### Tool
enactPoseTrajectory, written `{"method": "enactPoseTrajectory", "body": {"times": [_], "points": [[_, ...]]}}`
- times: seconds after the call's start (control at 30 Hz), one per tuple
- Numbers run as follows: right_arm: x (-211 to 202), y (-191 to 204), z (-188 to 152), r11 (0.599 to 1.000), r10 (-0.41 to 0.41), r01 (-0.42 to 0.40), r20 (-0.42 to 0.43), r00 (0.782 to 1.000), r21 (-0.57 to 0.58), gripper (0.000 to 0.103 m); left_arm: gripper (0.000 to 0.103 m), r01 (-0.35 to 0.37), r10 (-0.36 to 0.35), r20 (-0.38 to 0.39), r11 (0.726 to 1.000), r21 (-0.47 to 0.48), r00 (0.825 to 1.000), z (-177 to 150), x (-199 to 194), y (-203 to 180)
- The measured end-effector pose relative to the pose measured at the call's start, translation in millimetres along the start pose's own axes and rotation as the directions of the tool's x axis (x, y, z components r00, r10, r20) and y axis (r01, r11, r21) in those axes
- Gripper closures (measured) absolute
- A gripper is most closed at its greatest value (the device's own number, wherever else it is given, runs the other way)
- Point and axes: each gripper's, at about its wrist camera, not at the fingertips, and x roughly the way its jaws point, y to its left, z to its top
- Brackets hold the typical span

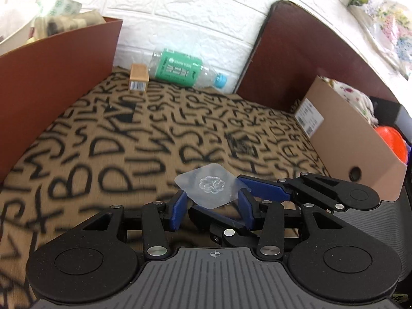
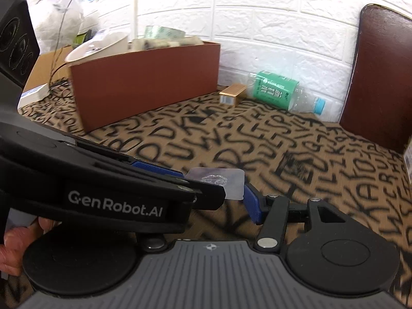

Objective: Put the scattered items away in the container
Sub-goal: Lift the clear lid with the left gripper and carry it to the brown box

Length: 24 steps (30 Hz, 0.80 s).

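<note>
My left gripper (image 1: pixel 211 207) pinches a flat, clear plastic square with rounded corners and an embossed flower outline (image 1: pixel 209 188). Its two blue pads press on the square's near left and near right edges. My right gripper (image 1: pixel 233 200) reaches in from the right and crosses the left one; one of its blue fingers (image 1: pixel 262 189) lies along the square's right edge. Whether that finger presses on the square, I cannot tell.

In the right wrist view, the body of the left gripper (image 2: pixel 206 193) covers the left half of the right gripper (image 2: pixel 219 195). Only the right blue finger (image 2: pixel 253 206) is exposed, set against the near right corner of the clear square (image 2: pixel 219 182).

The square is held above a tan cloth printed with black letters (image 1: pixel 154 134). The cloth pattern is blurred.

At the far edge of the cloth, against a white brick-pattern wall (image 1: pixel 193 13), lie two items:
- a small tan cardboard carton with a barcode (image 1: pixel 139 77), on the left;
- a clear plastic bottle with a green label and blue cap (image 1: pixel 185 69), on its side, just right of the carton.

A reddish-brown open box (image 2: pixel 144 82) stands at the far left. A pale cardboard container (image 1: pixel 347 139) stands at the right and holds an orange object (image 1: pixel 392 141).
</note>
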Motion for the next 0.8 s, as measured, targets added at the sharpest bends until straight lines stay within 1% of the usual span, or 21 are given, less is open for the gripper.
{"method": "enactPoseTrajectory", "body": {"times": [0.23,0.5,0.67,0.8], "points": [[-30,18,-19,1.0,0.01,-0.01,-0.017,1.0,0.03,0.041,0.043,0.006,-0.006,-0.03,1.0,0.007,1.0,-27,-27,-10],[-63,45,-39,0.999,0.031,-0.03,-0.032,0.999,0.021,0.041,0.042,0.001,0.001,-0.051,1.0,0.022,0.999,-58,-60,-18],[-70,66,-40,0.999,0.045,-0.046,-0.04,0.998,-0.014,0.041,0.039,-0.01,0.01,-0.033,1.0,-0.016,0.999,-71,-78,-10],[-71,84,-35,0.998,0.03,-0.032,-0.039,0.999,-0.051,0.041,0.039,0.005,-0.006,-0.03,0.999,-0.047,1.0,-73,-88,4]]}}
